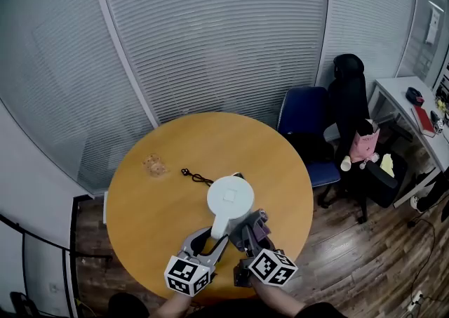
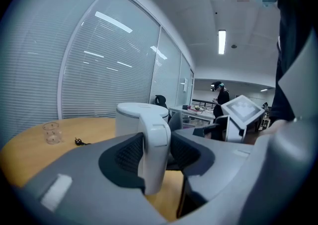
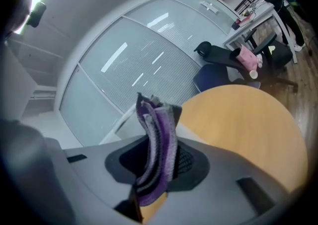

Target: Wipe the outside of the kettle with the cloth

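Two hand-held grippers at a white kettle on a round wooden table, seen from above.

One kettle (image 1: 229, 201) is set slightly nearer than the middle of the table (image 1: 284, 169), with its handle (image 2: 155, 144) turned toward the near rim. The handle is enclosed by the left gripper (image 1: 210, 241), and the pads appear to be pressed against both its sides. A purple-and-grey cloth (image 3: 158, 144) is clamped upright between the closed jaws of the right gripper (image 1: 254, 236), just beside the kettle's right side. Both grippers are held over the near edge. Bare tabletop is left open on the far side and to the right. A black cord (image 1: 196, 177) and a small clear glass (image 1: 155, 165) are found on the left, apart from the kettle. A blue chair (image 1: 302, 116) is placed beyond the far right rim.
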A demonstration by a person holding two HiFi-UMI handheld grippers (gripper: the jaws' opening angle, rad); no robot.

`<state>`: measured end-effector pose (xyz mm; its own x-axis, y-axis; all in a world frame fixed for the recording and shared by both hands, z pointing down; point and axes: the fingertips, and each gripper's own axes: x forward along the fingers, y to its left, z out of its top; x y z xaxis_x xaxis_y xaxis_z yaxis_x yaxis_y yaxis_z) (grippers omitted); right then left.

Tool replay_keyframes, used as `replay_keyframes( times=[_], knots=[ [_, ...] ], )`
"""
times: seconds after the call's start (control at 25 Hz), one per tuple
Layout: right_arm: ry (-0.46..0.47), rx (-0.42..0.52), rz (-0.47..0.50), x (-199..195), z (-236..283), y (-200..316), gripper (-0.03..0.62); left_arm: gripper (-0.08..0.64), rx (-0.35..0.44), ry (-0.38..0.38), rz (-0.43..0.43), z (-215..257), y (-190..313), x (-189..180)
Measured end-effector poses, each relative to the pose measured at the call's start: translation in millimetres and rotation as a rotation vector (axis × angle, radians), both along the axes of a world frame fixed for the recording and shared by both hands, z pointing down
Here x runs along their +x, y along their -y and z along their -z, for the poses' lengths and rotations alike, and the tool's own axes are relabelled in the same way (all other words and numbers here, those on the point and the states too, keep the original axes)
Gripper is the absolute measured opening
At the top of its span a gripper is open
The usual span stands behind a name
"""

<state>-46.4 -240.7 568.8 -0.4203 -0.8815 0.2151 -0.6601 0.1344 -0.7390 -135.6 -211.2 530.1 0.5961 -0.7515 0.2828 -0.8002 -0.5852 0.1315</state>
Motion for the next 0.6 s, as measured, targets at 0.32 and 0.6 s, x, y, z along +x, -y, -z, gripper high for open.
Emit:
replay_keyframes(
  times=[0.32,0.6],
  knots=[
    [-0.158,-0.262,0.052,3,-119,3,0.095,0.178,0.000,0.009,0.015,-2,-1,1],
    [-0.162,-0.413,0.063,7,-164,6,0.095,0.175,0.000,0.034,0.043,-3,0,1]
  ],
)
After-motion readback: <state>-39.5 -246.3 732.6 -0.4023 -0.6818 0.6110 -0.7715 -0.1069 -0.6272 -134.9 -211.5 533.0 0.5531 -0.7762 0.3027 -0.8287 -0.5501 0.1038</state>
